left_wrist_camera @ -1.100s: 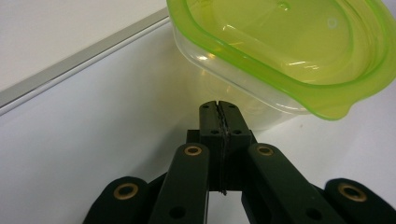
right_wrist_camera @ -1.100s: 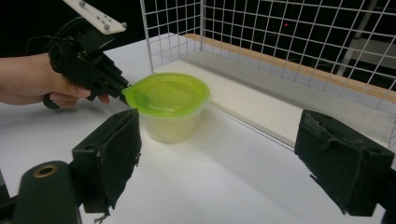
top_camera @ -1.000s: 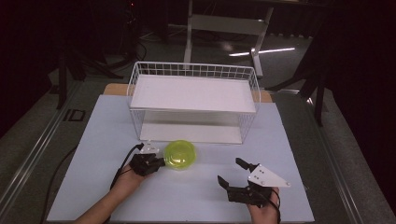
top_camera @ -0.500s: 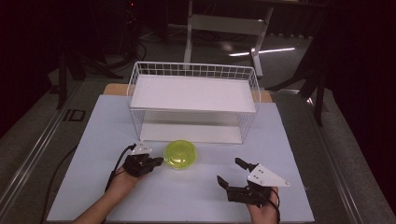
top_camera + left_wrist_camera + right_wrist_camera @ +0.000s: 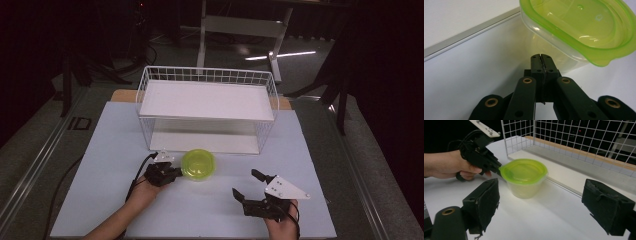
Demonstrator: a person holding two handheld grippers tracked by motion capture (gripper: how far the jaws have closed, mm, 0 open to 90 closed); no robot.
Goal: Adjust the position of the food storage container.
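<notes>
Since 1 second ago my left gripper [image 5: 172, 172], jaws closed empty beside the container [image 5: 198, 164], backed off; right gripper [image 5: 247, 186] wide open, empty; a nudge could tip it.

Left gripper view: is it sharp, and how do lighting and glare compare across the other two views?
Left gripper view: jaws sharp, green-lidded container slightly soft, small highlights on its lid. High view: table brightly lit, surroundings dark, a bright streak on the floor behind. Right gripper view: container crisp, near jaws blurred, soft shadow beneath it.
</notes>
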